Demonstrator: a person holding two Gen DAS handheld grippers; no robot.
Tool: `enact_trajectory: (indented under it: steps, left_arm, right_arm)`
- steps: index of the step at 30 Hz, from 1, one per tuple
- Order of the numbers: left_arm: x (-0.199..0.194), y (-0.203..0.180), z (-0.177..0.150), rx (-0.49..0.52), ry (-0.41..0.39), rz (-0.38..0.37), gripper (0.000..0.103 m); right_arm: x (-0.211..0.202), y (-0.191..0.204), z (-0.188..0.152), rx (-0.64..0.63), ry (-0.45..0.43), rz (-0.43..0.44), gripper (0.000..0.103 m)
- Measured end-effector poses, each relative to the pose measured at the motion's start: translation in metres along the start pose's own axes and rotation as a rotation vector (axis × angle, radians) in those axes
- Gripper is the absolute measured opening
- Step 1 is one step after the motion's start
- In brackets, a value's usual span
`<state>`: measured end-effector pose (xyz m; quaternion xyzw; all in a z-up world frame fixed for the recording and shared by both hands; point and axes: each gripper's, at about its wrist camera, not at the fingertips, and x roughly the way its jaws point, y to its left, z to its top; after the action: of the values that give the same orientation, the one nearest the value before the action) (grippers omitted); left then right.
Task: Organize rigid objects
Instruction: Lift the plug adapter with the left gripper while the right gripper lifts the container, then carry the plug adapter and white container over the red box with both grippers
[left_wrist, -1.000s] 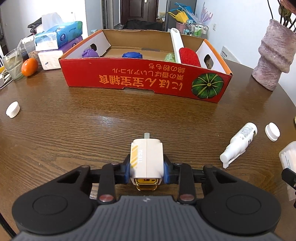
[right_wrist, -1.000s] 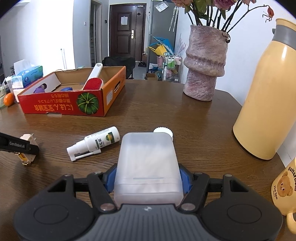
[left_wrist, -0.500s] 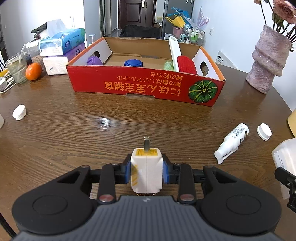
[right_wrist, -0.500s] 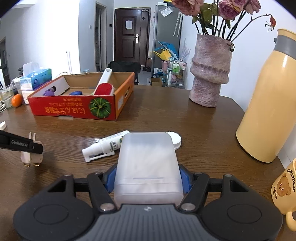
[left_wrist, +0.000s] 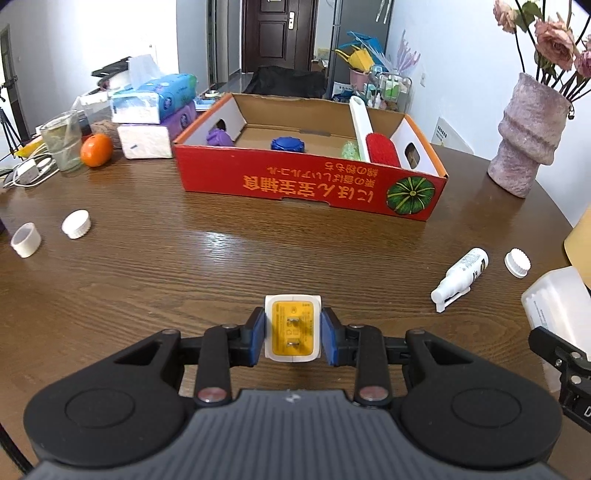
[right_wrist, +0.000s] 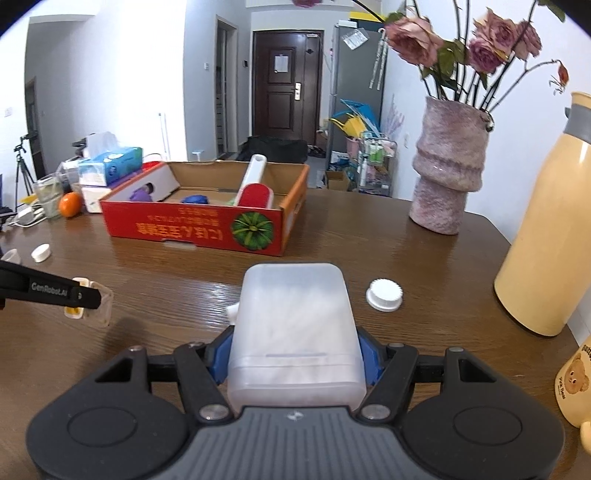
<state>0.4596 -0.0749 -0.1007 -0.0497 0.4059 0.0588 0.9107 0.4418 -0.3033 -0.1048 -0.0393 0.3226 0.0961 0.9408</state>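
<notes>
Wooden table (left_wrist: 155, 266) | left jaws clamp charger (left_wrist: 293, 326) | right jaws clamp plastic box (right_wrist: 295, 325)

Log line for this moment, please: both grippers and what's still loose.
left gripper: shut on charger plug | right gripper: shut on translucent box | loose: spray bottle, white caps | target: red carton

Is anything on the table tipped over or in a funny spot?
Yes. The little white spray bottle lies on its side on the table, not standing. Three white caps sit loose, away from any bottle. Nothing looks spilled or broken.
</notes>
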Motion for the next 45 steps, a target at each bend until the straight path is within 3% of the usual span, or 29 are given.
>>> enact_trajectory:
  steps: [26,35,45]
  left_arm:
    - [-0.063,0.06,-0.003,-0.049,-0.079,0.065,0.032]
    - [-0.053,0.063,0.013,-0.029,-0.084,0.041,0.032]
    - [-0.022,0.064,0.041,0.009,-0.074,-0.017,0.032]
  right_arm:
    - [-0.021,0.081,0.019,-0.093,-0.06,0.167,0.065]
    - [-0.003,0.09,0.028,-0.081,-0.048,0.152,0.065]
    - [0.026,0.099,0.041,-0.042,-0.018,0.079,0.065]
